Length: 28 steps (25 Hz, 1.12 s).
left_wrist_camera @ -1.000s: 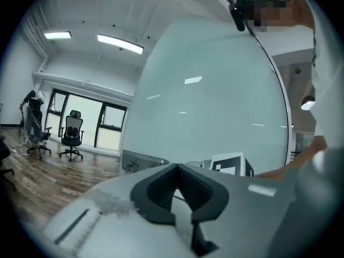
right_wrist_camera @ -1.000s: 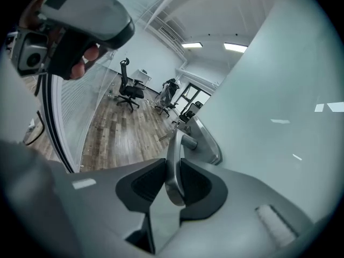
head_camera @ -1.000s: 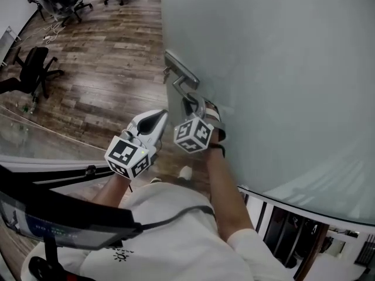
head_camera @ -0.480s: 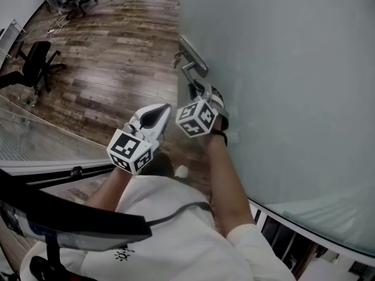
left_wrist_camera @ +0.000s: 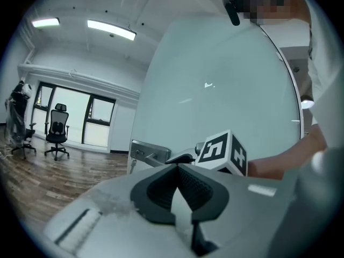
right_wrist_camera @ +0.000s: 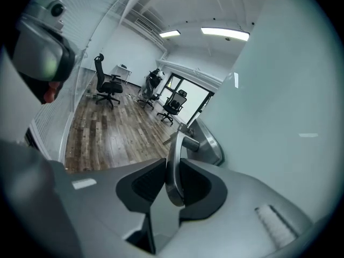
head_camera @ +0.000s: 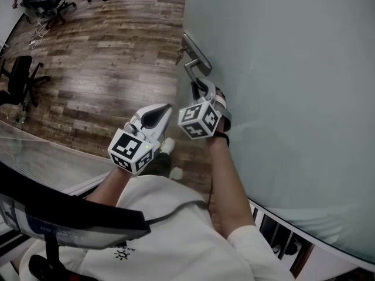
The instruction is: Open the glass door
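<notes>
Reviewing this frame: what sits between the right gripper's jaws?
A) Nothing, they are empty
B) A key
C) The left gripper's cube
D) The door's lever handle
D: in the right gripper view, the right gripper has its pads pressed on either side of the metal handle.

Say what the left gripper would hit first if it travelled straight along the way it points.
Probably the right gripper, clamped on the door handle, which lies just ahead of the left gripper; the glass door is behind. Depth is unclear.
</notes>
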{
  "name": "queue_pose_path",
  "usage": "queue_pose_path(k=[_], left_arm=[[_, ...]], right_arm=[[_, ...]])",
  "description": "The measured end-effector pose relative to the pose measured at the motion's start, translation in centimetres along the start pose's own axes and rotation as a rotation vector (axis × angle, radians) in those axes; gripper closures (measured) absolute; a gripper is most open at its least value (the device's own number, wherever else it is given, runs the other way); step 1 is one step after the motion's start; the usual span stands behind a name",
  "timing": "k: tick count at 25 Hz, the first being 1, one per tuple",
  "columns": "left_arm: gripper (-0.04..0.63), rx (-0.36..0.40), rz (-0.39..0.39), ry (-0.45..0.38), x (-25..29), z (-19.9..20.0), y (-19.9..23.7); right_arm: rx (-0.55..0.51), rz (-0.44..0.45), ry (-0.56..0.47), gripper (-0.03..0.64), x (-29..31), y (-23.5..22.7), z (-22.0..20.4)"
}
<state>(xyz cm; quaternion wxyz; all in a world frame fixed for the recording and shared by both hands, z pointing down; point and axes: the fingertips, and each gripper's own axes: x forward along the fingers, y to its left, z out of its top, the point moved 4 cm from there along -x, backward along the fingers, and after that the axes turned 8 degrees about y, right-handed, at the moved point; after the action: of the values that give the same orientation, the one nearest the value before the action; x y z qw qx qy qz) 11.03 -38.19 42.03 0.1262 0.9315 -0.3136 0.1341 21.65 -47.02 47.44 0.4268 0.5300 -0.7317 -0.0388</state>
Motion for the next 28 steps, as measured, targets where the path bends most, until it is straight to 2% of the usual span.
queue_pose_path(k=[2,7,10,17,23,28], left_arm=[[0.592,0.011,-0.029,-0.006,2.1,0.9,1.2],[0.592,0.037,-0.11,-0.036,2.9,1.6,4.1],[0.592,0.059,-0.174,-0.045,4.6,2.5,4.6],[0.592,0.085,-0.302,-0.031,10.3,5.5,4.2],[0.592,0.101,-0.359,-0.008,14.1,5.9,3.5],[0.592,0.11,-0.382,-0.008,19.1,7.7,1.4]], right_arm=[[0.016,-0.025,0.019,0.531,0.9,-1.2,-0.5],[0.037,-0.067,0.039,0.531,1.3,0.0,-0.3],[0.053,-0.091,0.044,0.531,1.7,-0.9,-0.9],[0.102,-0.136,0.077,0.529,3.0,-7.2,-2.9],[0.162,-0.177,0.114,0.531,4.9,-11.3,-5.6],[0.21,-0.184,0.119,0.532,6.2,-15.8,-8.0]])
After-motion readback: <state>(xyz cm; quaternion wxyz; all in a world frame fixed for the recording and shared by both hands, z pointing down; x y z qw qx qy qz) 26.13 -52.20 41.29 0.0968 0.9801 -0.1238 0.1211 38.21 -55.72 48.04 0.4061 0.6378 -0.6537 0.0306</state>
